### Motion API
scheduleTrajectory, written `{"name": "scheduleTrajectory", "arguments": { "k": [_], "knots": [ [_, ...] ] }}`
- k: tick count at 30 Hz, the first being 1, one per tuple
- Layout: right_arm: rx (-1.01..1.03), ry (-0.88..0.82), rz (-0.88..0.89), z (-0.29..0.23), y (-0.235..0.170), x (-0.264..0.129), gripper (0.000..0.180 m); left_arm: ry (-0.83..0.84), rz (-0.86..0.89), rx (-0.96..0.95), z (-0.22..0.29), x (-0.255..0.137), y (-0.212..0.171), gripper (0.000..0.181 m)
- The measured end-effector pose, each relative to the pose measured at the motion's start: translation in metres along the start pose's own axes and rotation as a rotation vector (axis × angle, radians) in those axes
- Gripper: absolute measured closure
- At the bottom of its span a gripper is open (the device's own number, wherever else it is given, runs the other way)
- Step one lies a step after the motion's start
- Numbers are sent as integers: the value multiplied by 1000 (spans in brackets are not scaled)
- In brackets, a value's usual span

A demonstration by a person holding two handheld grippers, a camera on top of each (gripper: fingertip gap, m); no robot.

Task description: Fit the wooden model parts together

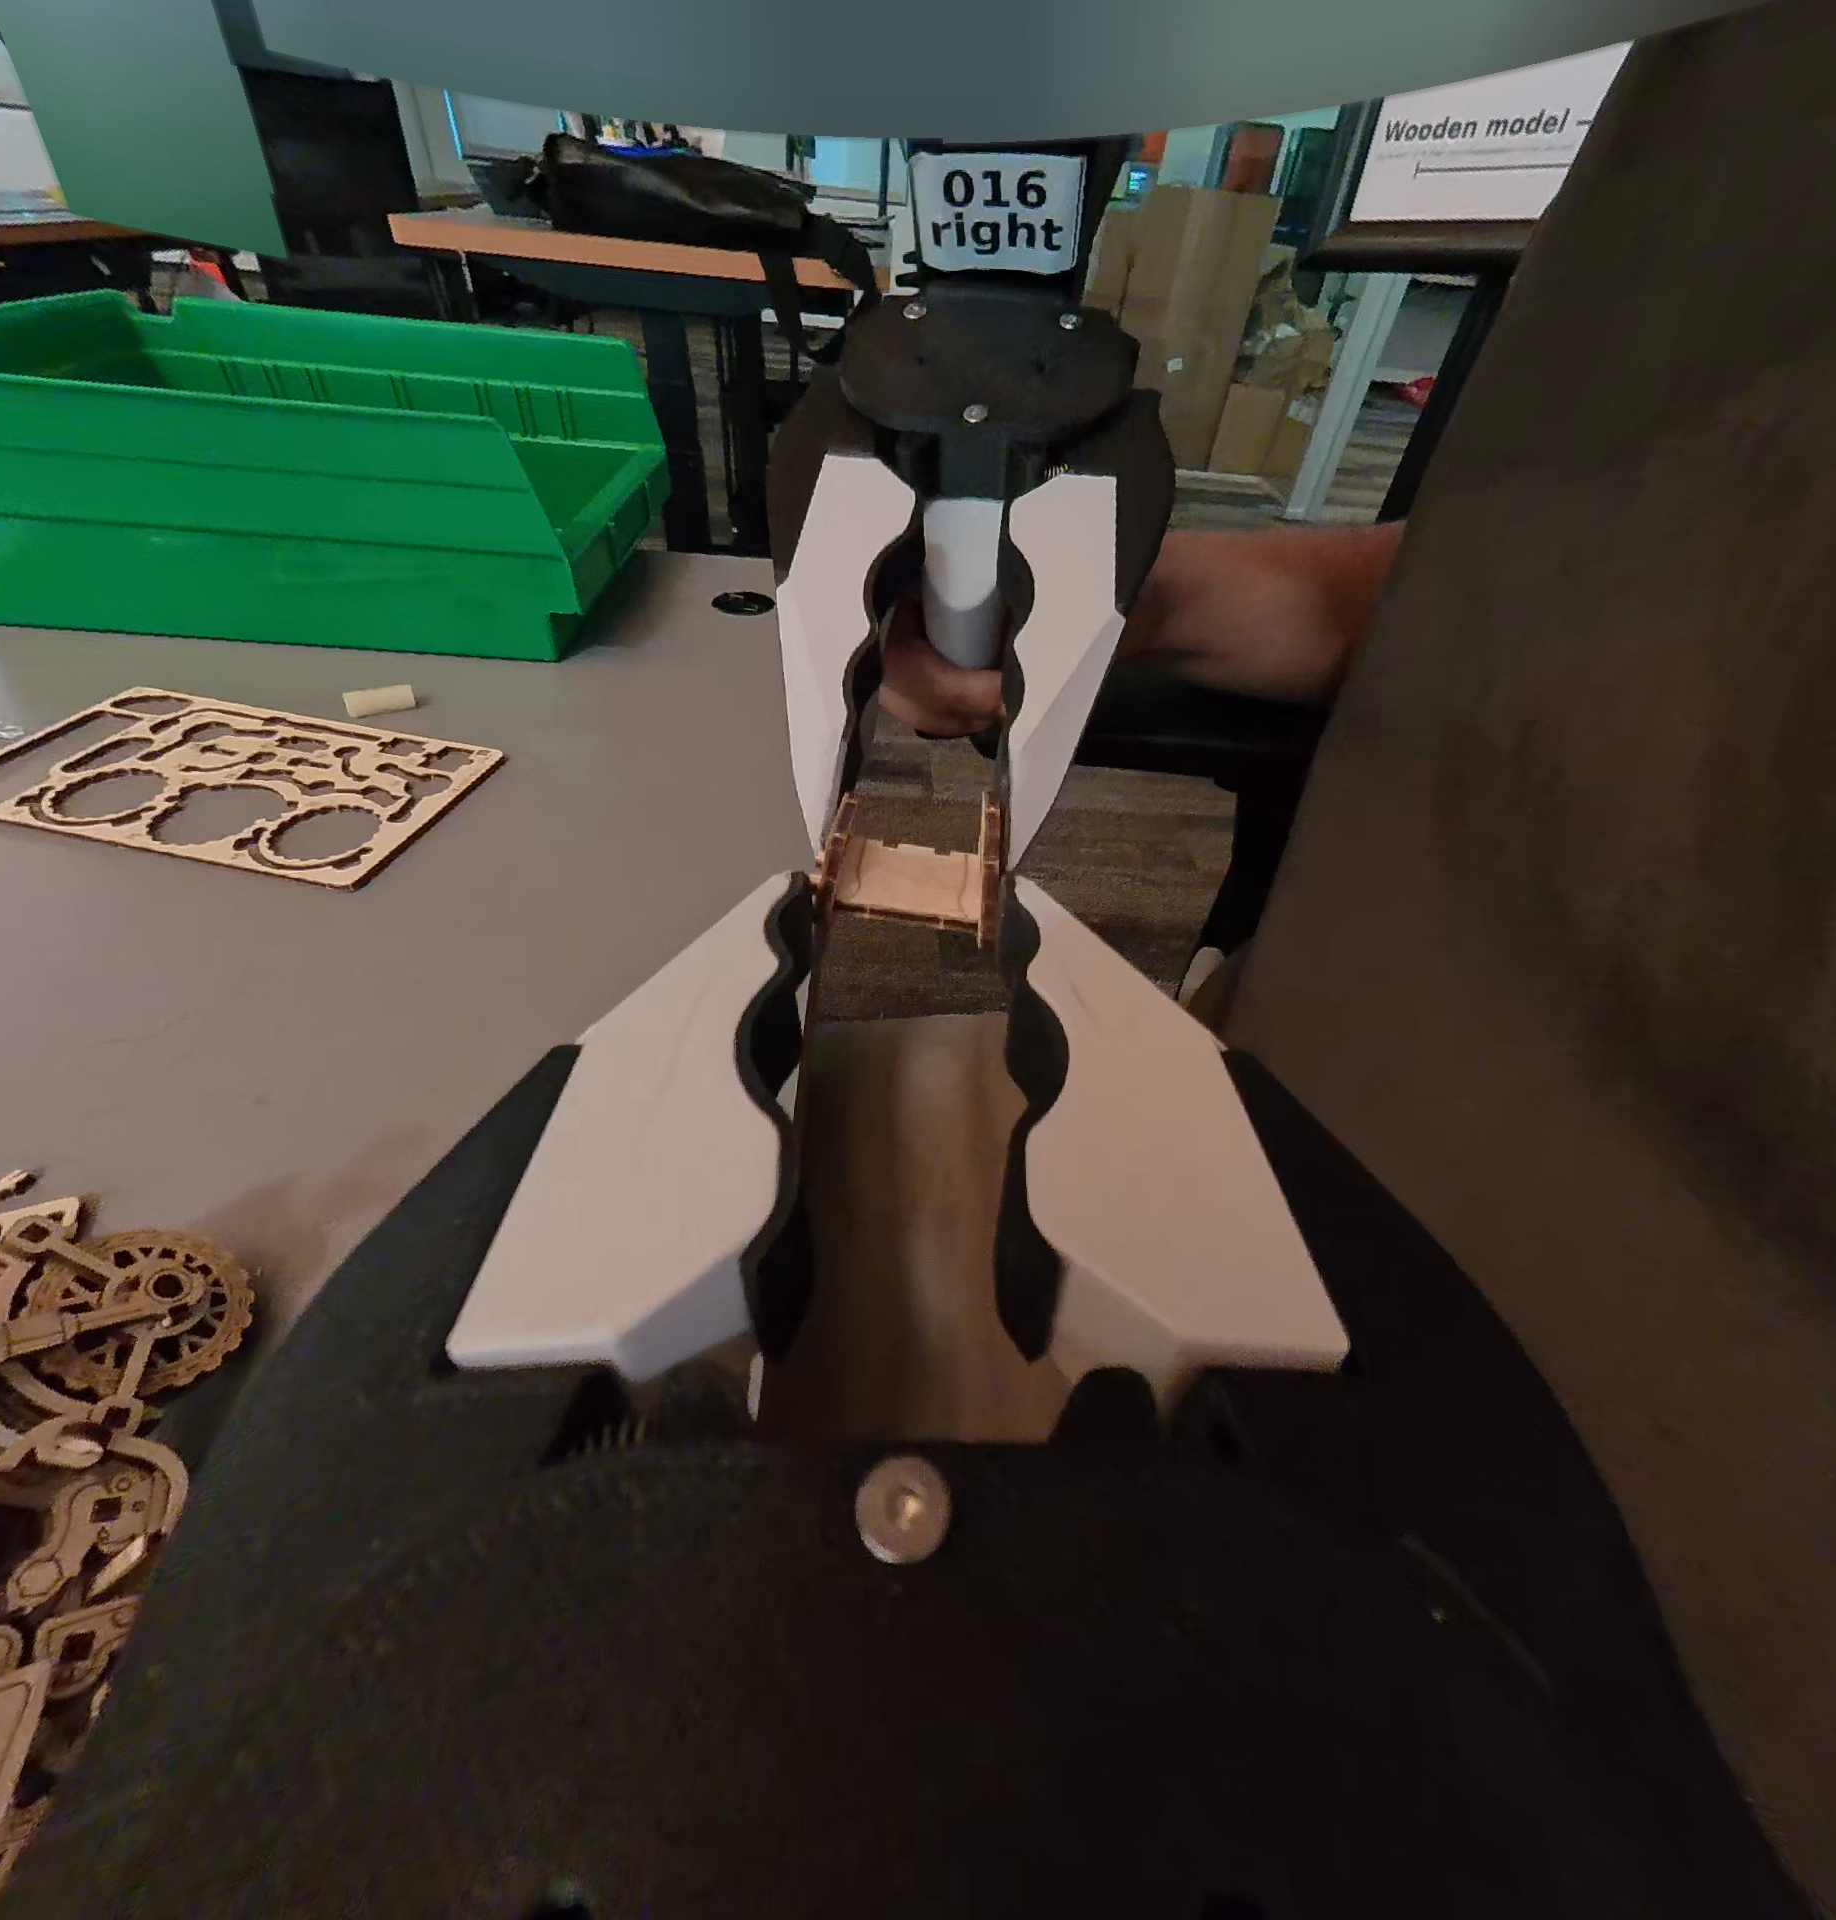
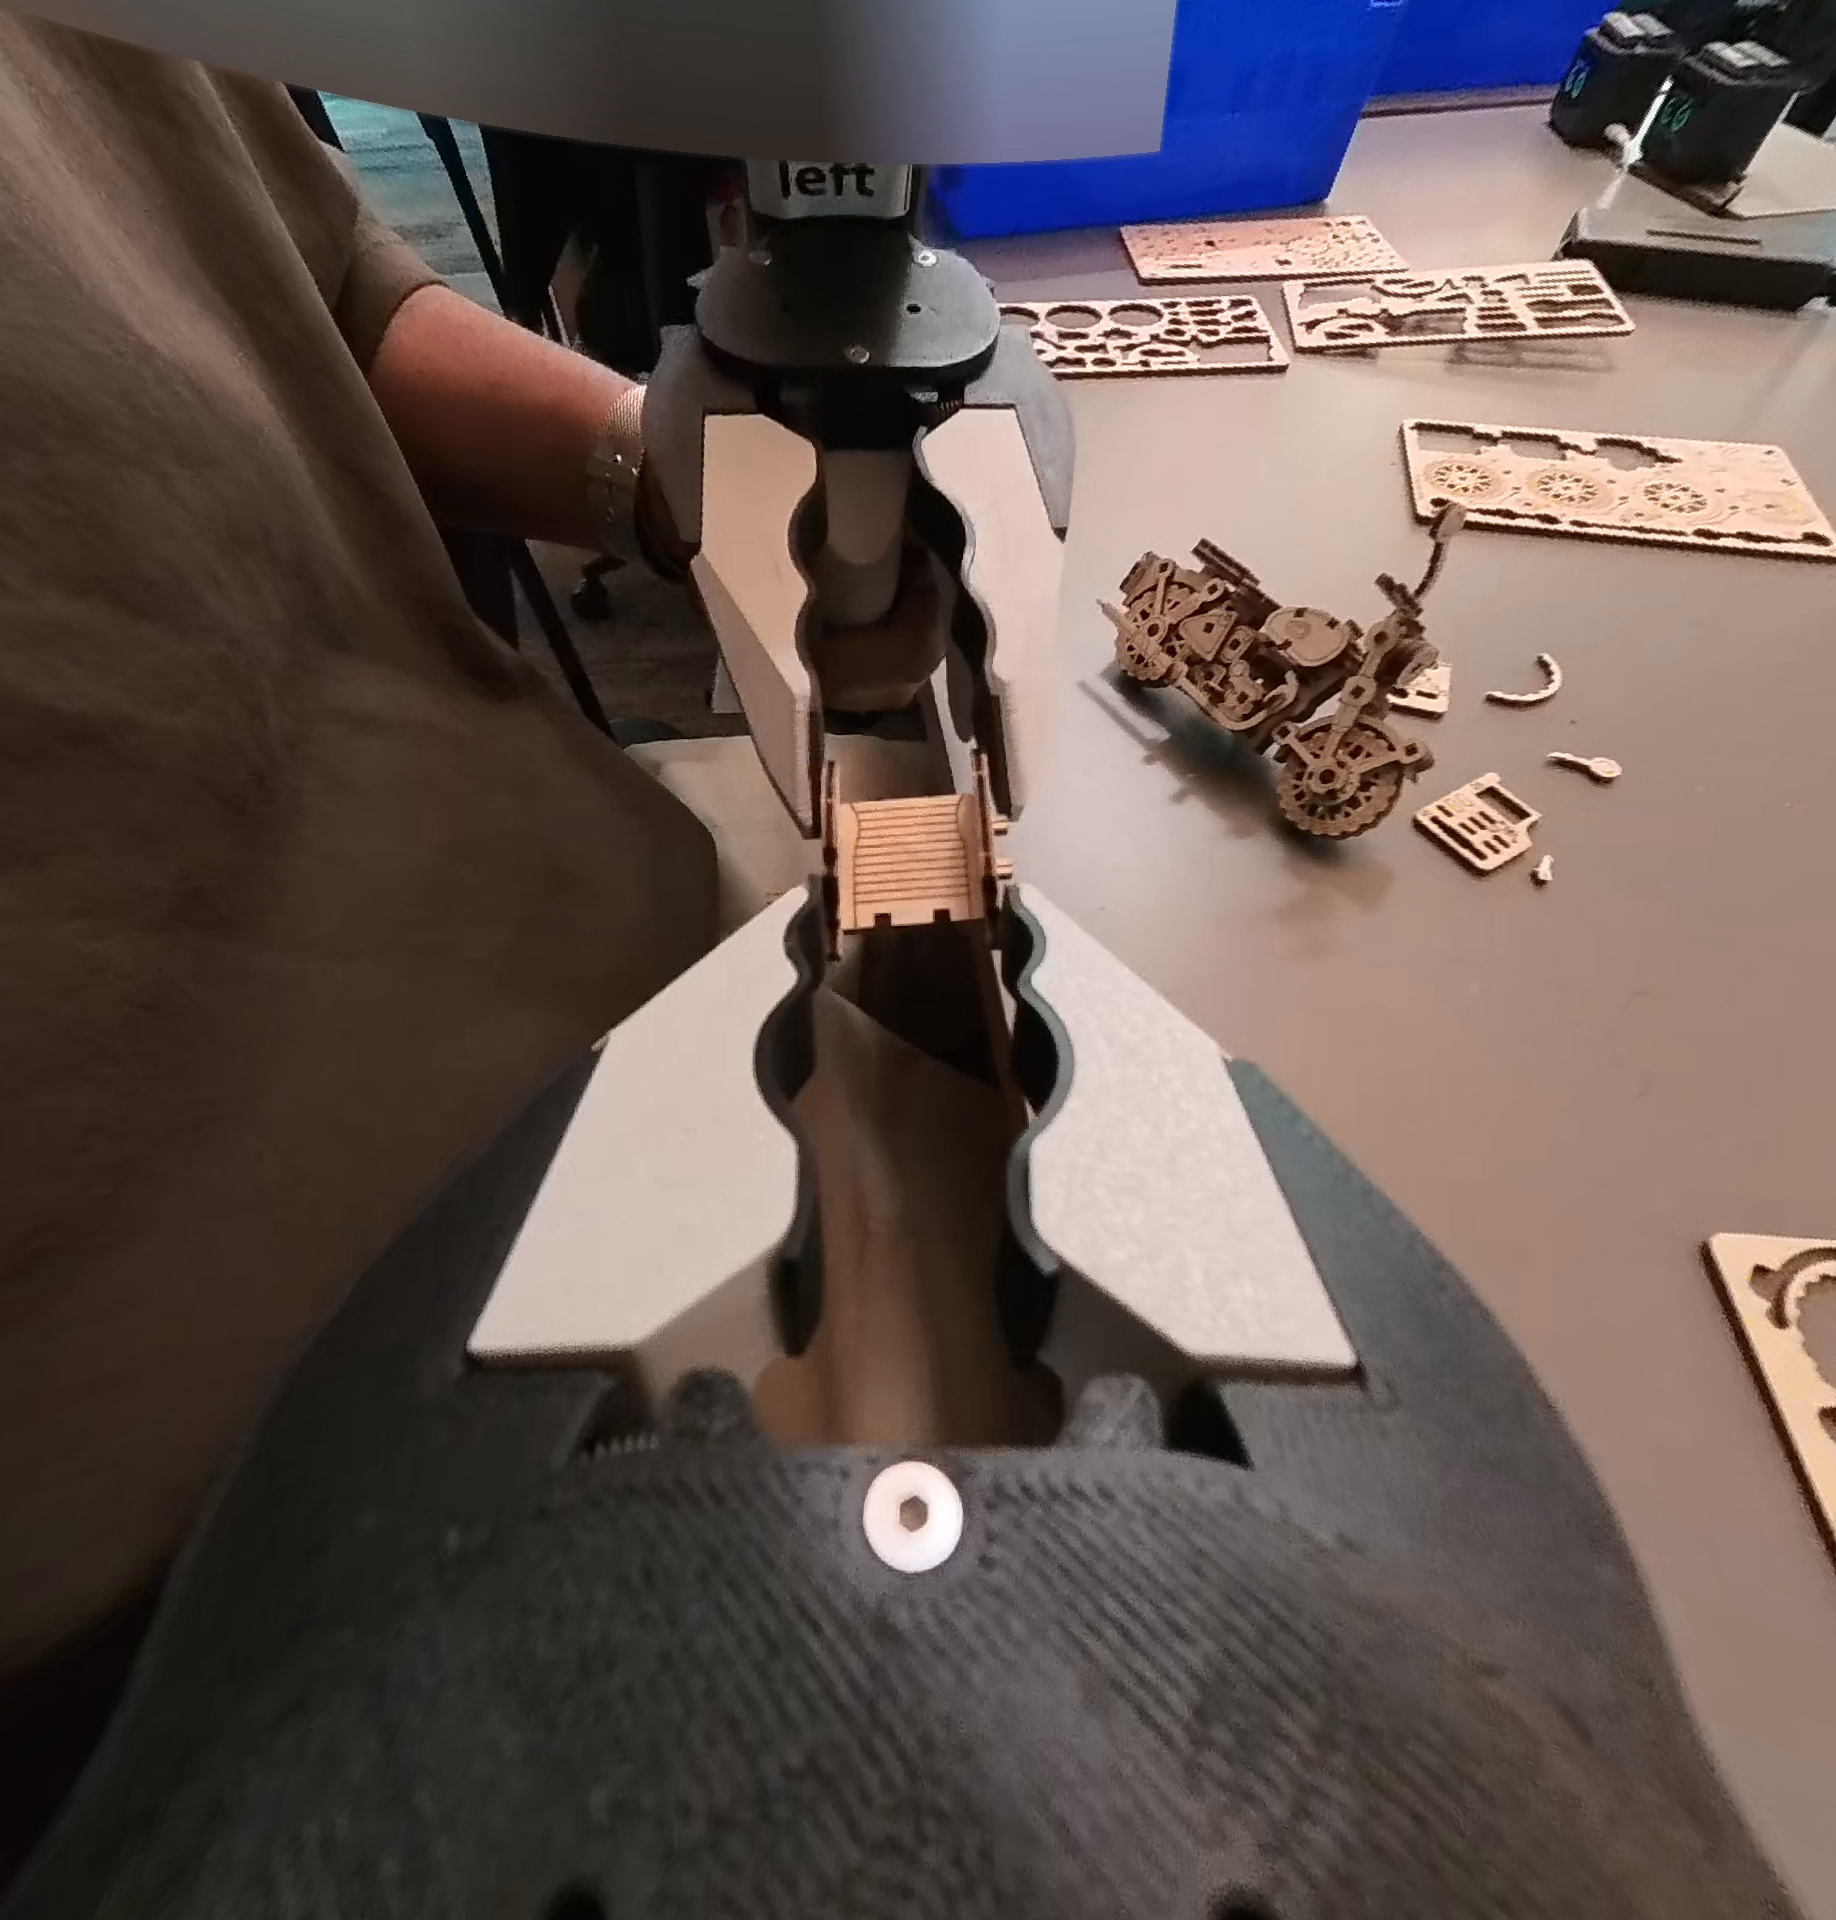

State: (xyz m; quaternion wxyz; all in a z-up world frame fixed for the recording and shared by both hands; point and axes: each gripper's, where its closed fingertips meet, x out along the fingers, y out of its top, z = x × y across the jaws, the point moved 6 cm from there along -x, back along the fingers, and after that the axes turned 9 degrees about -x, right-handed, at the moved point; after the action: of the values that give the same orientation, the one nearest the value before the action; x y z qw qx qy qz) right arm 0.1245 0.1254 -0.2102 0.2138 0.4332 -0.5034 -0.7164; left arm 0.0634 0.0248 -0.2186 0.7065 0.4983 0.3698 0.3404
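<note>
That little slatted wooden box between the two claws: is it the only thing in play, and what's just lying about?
In use:
small slatted pale wooden box part
left gripper
right gripper

Lying about:
finished brown wooden motorcycle model
punched-out flat plywood sheet
green plastic bin
loose small wooden pieces

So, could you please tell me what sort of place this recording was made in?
Probably an office or lab workroom set up for model building: a grey table carries punched-out wooden sheets and a finished wooden motorcycle, with a green bin and stacked cardboard boxes behind.
</note>
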Motion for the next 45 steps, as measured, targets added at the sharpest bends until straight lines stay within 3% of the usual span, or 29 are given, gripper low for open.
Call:
{"name": "scheduleTrajectory", "arguments": {
  "k": [15,24,33,45],
  "knots": [
    [89,-50,83,13,0,-7,135,25,78,-98,-14,-8,7,148],
    [106,-82,111,15,3,-6,129,-56,151,-308,-20,-7,11,147],
    [268,-24,249,23,5,-14,131,-130,227,-469,-25,-8,14,148],
    [503,101,339,29,-2,-9,133,-116,187,-462,-22,-1,10,148]
  ]
}}
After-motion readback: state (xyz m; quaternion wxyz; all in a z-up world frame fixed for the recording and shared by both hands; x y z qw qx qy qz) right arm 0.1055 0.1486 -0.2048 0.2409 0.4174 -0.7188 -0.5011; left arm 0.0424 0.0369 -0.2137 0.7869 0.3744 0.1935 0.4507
